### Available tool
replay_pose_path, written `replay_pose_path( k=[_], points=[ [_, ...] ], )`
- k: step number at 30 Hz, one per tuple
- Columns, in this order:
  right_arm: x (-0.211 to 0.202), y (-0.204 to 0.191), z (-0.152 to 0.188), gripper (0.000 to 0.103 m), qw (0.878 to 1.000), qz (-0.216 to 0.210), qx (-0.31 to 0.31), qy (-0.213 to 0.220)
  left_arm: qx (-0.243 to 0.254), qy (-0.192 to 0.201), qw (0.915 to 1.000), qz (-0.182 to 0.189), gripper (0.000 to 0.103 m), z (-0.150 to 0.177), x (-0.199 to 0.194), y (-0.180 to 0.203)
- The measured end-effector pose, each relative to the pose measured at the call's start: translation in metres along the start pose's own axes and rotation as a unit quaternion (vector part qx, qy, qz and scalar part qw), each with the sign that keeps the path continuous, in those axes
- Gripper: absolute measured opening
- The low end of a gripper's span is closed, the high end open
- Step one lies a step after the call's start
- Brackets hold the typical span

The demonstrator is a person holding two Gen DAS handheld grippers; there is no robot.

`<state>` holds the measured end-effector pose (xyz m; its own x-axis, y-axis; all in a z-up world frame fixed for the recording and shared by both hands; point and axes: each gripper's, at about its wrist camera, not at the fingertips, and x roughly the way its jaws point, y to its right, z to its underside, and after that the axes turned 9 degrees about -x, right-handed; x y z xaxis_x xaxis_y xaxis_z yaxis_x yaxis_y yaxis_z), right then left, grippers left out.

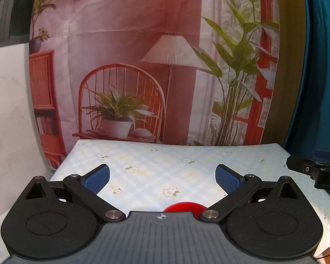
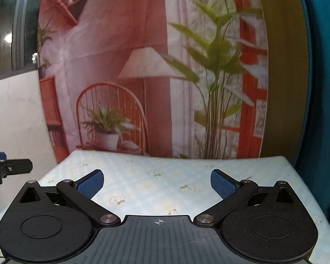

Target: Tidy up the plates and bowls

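Note:
My left gripper (image 1: 162, 177) is open and empty above the table. A red rounded dish (image 1: 183, 206) peeks out just beyond the gripper body, mostly hidden under it; I cannot tell if it is a plate or a bowl. My right gripper (image 2: 157, 181) is open and empty above the same table; no dish shows in its view. The right gripper's tip (image 1: 314, 169) shows at the right edge of the left wrist view. The left gripper's tip (image 2: 8, 167) shows at the left edge of the right wrist view.
The table (image 1: 156, 165) has a pale blue checked cloth with small flowers. A printed backdrop (image 1: 143, 66) of a pink room with chair, lamp and plants hangs behind it. A white wall (image 1: 8, 110) is on the left, a teal curtain (image 1: 319, 66) on the right.

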<state>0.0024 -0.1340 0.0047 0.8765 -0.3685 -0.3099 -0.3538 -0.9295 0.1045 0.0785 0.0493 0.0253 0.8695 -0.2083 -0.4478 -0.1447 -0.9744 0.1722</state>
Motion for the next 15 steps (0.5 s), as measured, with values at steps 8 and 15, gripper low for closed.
replay_pose_path(
  k=[8,15],
  points=[
    [-0.015,0.001,-0.001,0.103,1.000,0.012,0.017,0.019,0.004,0.019,0.9997,-0.012,0.103,-0.006,-0.006,0.003],
    [-0.015,-0.001,0.006,0.103,0.999,0.022,0.022,0.009,0.030,0.025,0.9988,-0.030,0.103,0.000,-0.012,0.010]
  ],
)
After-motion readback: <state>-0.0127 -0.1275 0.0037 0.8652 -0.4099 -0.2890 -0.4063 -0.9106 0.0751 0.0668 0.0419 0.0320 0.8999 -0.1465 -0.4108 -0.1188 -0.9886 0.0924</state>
